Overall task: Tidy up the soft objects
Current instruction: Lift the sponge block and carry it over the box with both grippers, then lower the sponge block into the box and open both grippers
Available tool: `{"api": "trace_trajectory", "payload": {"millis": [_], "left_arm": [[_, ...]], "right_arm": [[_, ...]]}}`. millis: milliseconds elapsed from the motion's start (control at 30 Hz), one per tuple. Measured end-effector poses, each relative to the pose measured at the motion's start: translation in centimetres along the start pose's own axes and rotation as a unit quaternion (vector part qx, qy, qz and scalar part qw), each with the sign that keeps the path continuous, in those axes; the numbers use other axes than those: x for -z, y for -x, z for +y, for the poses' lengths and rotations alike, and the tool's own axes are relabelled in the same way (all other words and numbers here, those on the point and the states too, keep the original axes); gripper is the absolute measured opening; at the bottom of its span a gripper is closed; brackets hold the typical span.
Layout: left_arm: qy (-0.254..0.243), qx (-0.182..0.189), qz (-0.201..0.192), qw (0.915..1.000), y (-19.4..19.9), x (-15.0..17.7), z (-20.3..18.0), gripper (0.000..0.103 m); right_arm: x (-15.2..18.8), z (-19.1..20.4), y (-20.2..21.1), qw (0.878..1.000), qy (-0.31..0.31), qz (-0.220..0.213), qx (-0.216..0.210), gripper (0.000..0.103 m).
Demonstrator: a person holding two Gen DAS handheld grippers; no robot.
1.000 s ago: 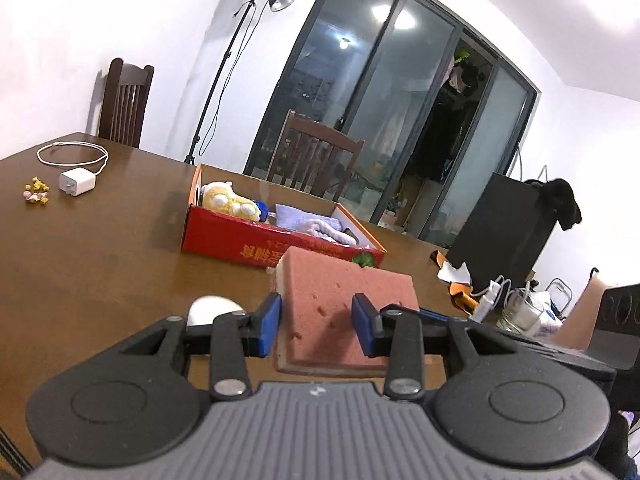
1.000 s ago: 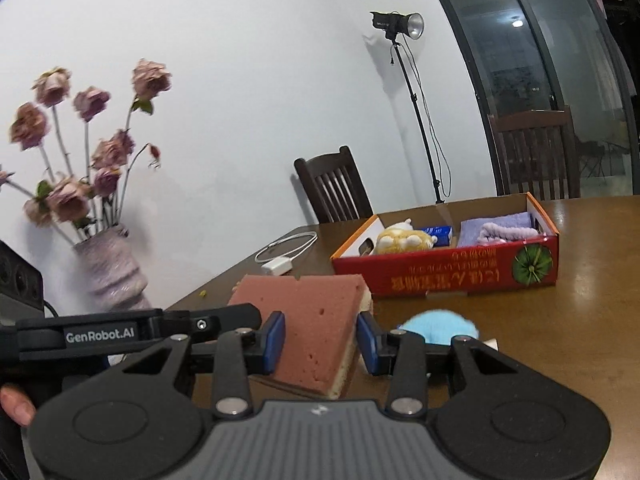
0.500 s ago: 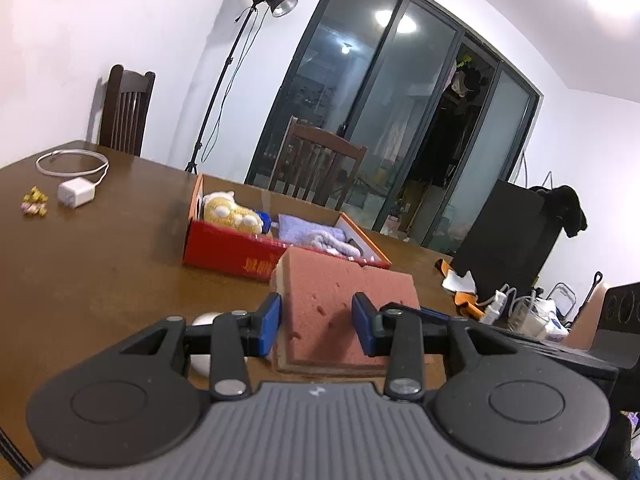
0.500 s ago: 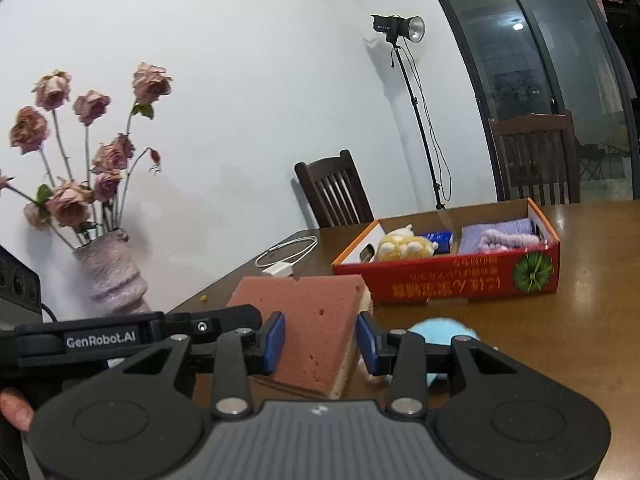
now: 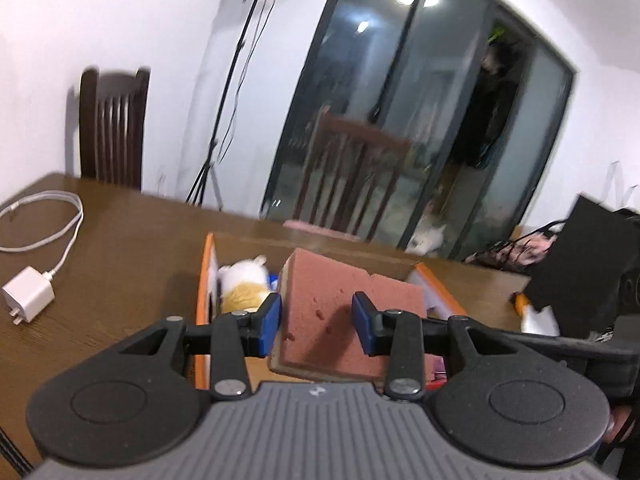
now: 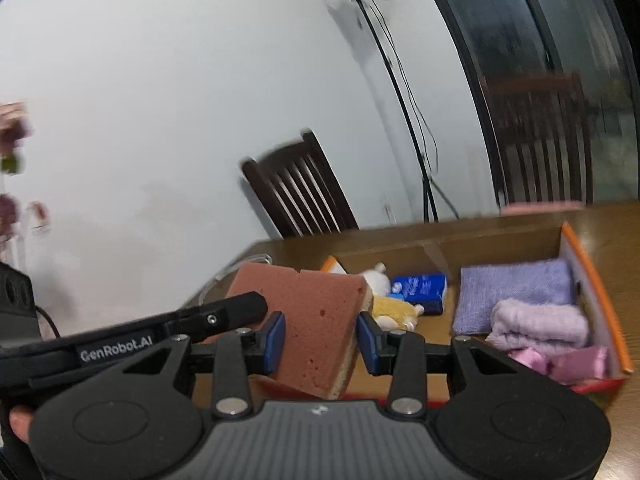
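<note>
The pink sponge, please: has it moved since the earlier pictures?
Yes. The pink sponge has travelled forward to the cardboard box, now hanging over its open top.

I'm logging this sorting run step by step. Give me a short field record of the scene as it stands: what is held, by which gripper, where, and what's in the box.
held item: sponge, pink with a pale underside
left gripper: shut on sponge
right gripper: shut on sponge
sponge position: over the box, not yet set down
box contents: plush toy, blue pack, purple cloths, pink item
on table beside box: white charger with cable
image quality: motion blurred
</note>
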State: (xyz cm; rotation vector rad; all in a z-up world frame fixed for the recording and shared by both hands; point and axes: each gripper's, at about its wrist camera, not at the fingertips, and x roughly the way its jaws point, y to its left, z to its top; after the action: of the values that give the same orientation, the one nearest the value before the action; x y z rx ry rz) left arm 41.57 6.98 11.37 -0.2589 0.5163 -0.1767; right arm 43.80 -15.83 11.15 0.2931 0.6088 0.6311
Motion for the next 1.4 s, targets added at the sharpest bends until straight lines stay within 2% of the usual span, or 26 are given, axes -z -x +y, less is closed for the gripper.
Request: {"api": "trace_trajectory", "payload": {"millis": [167, 300, 333, 367, 433, 633, 767, 900, 1033, 1200, 1267, 1400], "left_arm": [[-0.005, -0.020, 0.041, 0.9989, -4.4, 1.2, 1.8, 0.039], [-0.028, -0.036, 0.066, 0.9968, -6.0, 2.1, 2.5, 0.042], [-0.038, -0.042, 0.067, 0.9961, -6.0, 2.4, 2.5, 0.045], [-0.047, -0.042, 0.067, 0.9958, -6.0, 2.7, 2.5, 0.053], [-0.059, -0.035, 0.058, 0.9960, -5.6, 3.2, 2.6, 0.057], [-0.069, -0.037, 0.032, 0.9964, -3.8, 3.1, 2.5, 0.061], [-0.069, -0.055, 0.023, 0.9959, -3.1, 2.5, 2.7, 0.063], [-0.062, -0.056, 0.015, 0.9964, -1.2, 2.1, 2.5, 0.063], [-0.074, -0.056, -0.010, 0.9957, 2.1, 1.4, 1.4, 0.067], [-0.086, -0.055, -0.047, 0.9936, 6.9, 0.7, -0.3, 0.073], [-0.093, -0.053, -0.057, 0.9927, 8.6, 0.9, -1.1, 0.076], [-0.104, -0.050, -0.072, 0.9908, 11.7, 1.8, -2.9, 0.082]], "right_arm": [[-0.1, -3.4, -5.6, 0.997, -0.044, 0.055, -0.007, 0.039], [0.6, -4.9, -8.7, 0.994, -0.058, 0.096, -0.009, 0.039], [0.7, -5.1, -9.4, 0.992, -0.062, 0.107, -0.013, 0.040], [0.9, -5.4, -10.0, 0.991, -0.068, 0.117, -0.014, 0.040], [1.2, -5.8, -10.8, 0.988, -0.079, 0.129, -0.016, 0.040], [2.1, -6.1, -12.2, 0.984, -0.091, 0.153, -0.011, 0.045], [2.4, -5.5, -11.9, 0.986, -0.072, 0.151, -0.006, 0.050], [2.0, -4.4, -9.9, 0.989, -0.047, 0.138, 0.000, 0.051], [0.9, -3.7, -5.6, 0.994, -0.027, 0.109, 0.006, 0.051], [-0.8, -3.4, 2.7, 0.998, 0.008, 0.045, 0.039, 0.055], [-0.9, -3.3, 6.3, 0.997, 0.029, 0.015, 0.065, 0.061], [-0.4, -3.2, 12.3, 0.994, 0.049, -0.026, 0.094, 0.065]]}}
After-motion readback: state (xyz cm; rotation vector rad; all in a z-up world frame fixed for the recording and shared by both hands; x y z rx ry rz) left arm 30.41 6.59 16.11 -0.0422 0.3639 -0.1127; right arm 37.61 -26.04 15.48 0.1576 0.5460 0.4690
